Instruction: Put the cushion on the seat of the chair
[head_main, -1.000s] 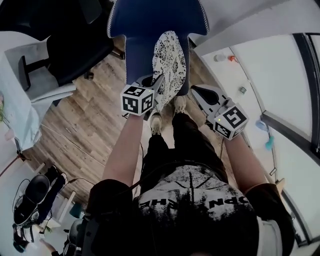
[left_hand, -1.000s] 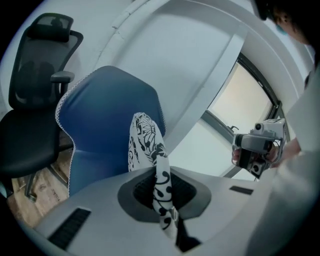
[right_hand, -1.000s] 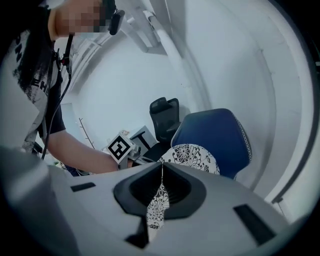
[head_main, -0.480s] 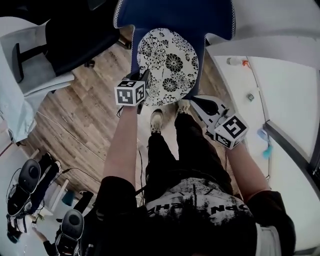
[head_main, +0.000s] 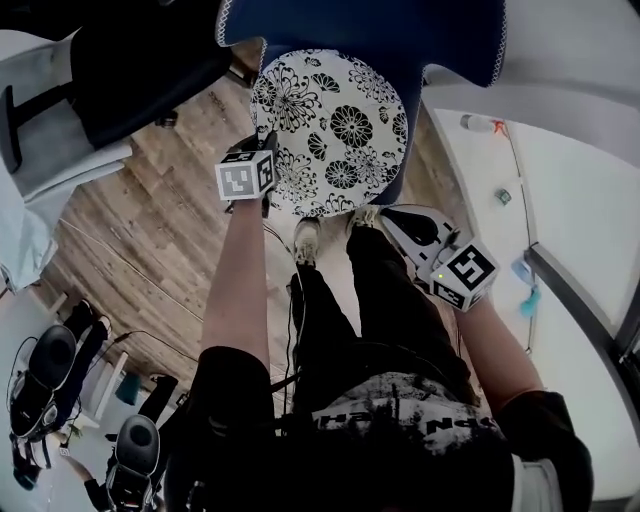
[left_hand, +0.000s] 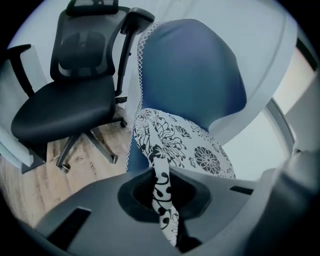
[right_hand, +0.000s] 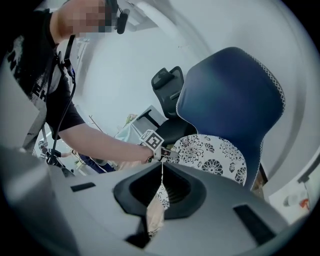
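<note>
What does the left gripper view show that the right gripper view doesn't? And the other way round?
Only the left gripper view shows the black office chair's wheels. Only the right gripper view shows the person's arm holding the left gripper. Both show the blue chair and the flowered cushion over its seat.

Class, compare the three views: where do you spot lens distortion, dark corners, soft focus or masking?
Head view: fisheye curves the white table; the round black-and-white floral cushion looks sharp. Left gripper view: dark corners, the blue upholstered chair bulges, near cushion fabric soft. Right gripper view: dark corners, mosaic over the face of the person.
</note>
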